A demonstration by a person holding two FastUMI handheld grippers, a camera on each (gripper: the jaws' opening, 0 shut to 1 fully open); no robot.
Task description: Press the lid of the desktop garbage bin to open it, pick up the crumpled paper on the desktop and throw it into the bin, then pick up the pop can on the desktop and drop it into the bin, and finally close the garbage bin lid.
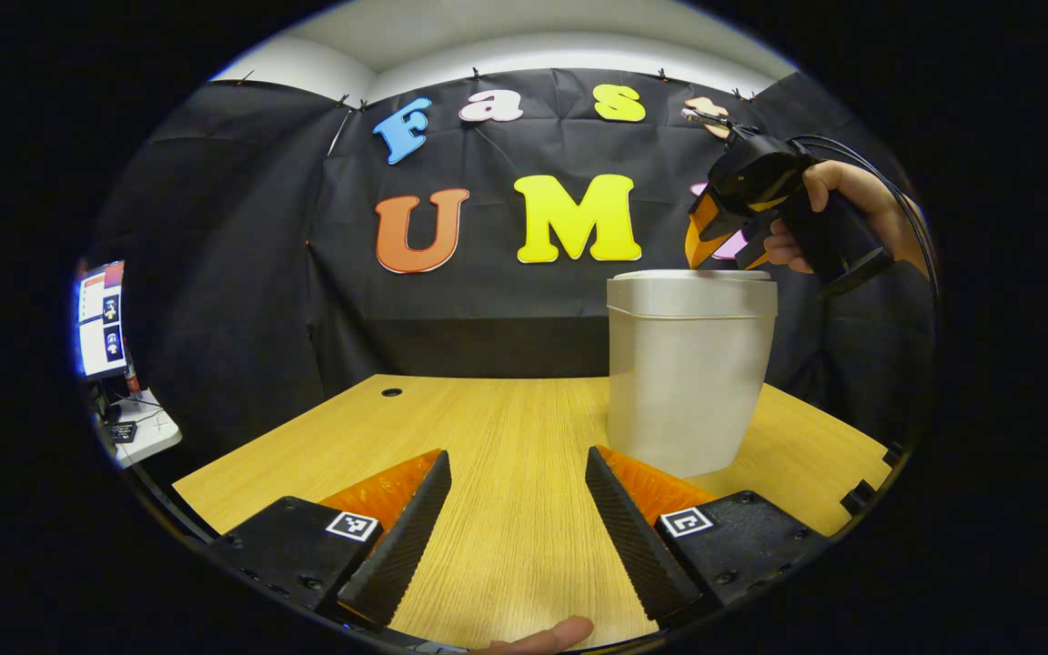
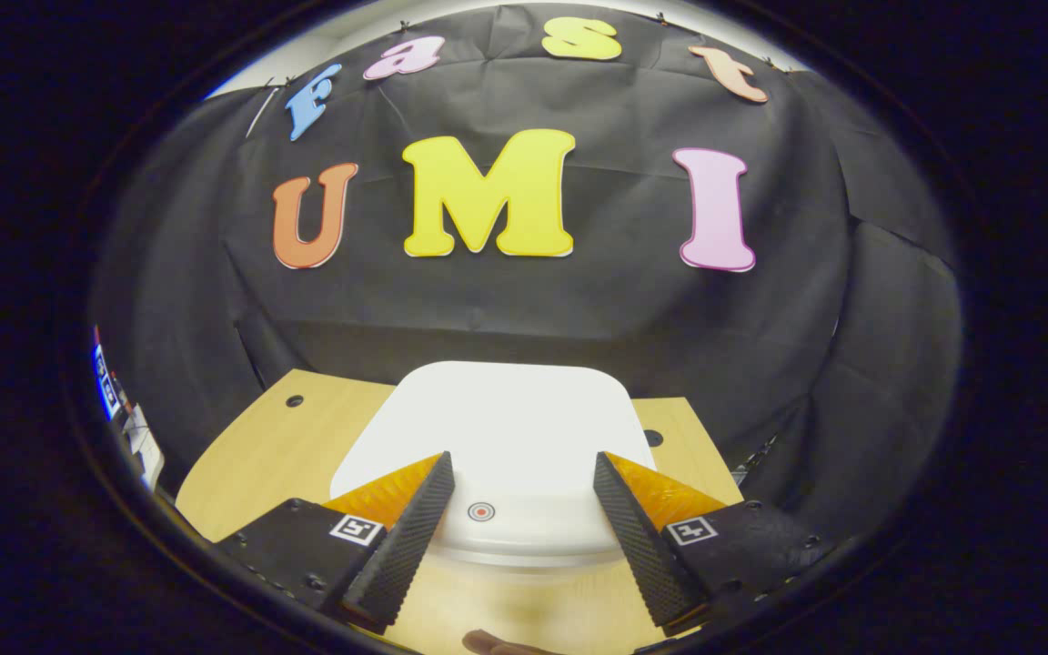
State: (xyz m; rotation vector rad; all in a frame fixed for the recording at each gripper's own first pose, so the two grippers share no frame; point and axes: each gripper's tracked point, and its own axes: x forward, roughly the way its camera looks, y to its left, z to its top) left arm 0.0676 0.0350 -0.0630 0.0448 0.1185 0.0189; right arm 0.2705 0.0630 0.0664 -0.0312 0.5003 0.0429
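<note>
White bin lid (image 2: 497, 428) closed, directly under spread right hand-held gripper (image 2: 520, 518).

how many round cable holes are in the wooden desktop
2. One round cable hole sits near the far-left corner of the light wooden desktop; another lies right of the white plastic bin's lid. Others may hide behind the bin.
</note>
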